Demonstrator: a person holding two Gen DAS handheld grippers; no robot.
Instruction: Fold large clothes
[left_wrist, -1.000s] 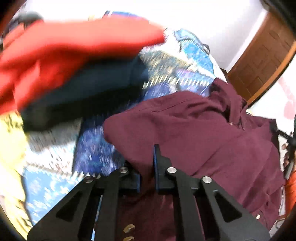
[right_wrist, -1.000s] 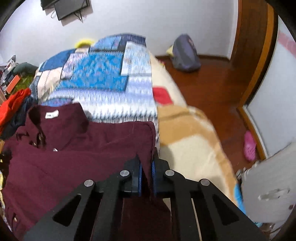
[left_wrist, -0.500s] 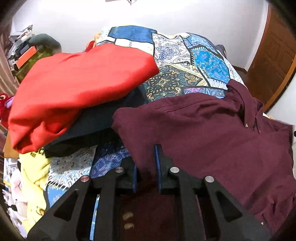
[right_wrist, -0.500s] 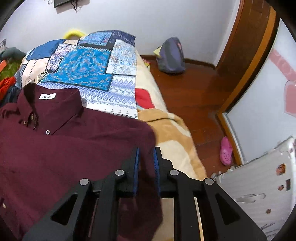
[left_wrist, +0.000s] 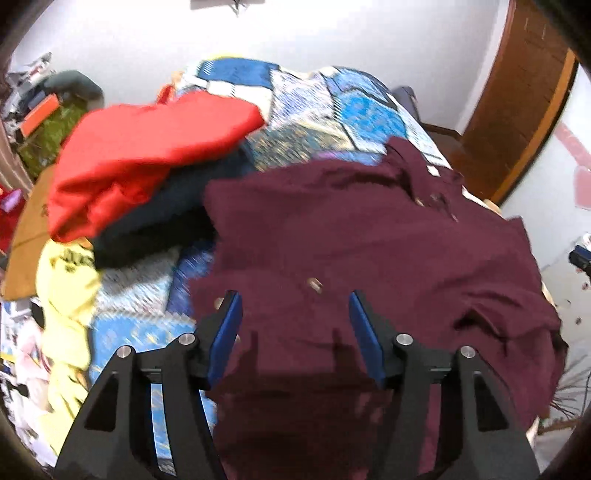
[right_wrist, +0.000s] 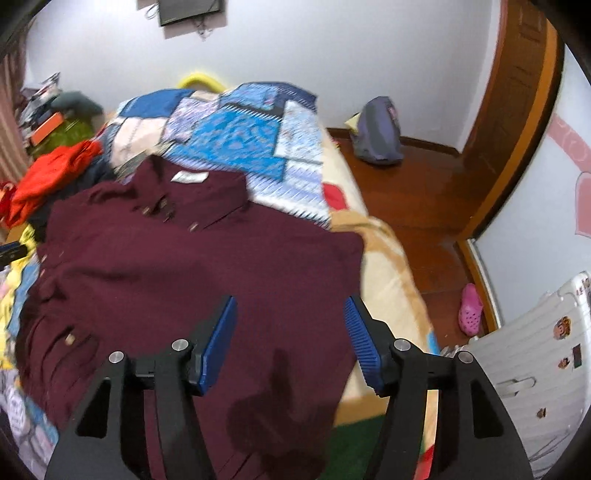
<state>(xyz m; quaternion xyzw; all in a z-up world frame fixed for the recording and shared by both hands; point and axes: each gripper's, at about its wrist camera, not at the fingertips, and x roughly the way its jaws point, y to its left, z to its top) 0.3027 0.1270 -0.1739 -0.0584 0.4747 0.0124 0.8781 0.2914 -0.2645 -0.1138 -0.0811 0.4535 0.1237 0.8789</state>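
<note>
Spreading apart over the maroon shirt (left_wrist: 369, 236), your left gripper (left_wrist: 295, 325) and right gripper (right_wrist: 290, 325) have jaws opening, blue pads clear of the cloth — nothing gripped. Your shirt lies flat on the bed (right_wrist: 236, 140), collar toward the far wall, atop the patchwork quilt (left_wrist: 332, 110) — a red garment (left_wrist: 147, 147) is heaped just beside it.

Left gripper (left_wrist: 295, 325), right gripper (right_wrist: 291, 325): jaws opening.
</note>
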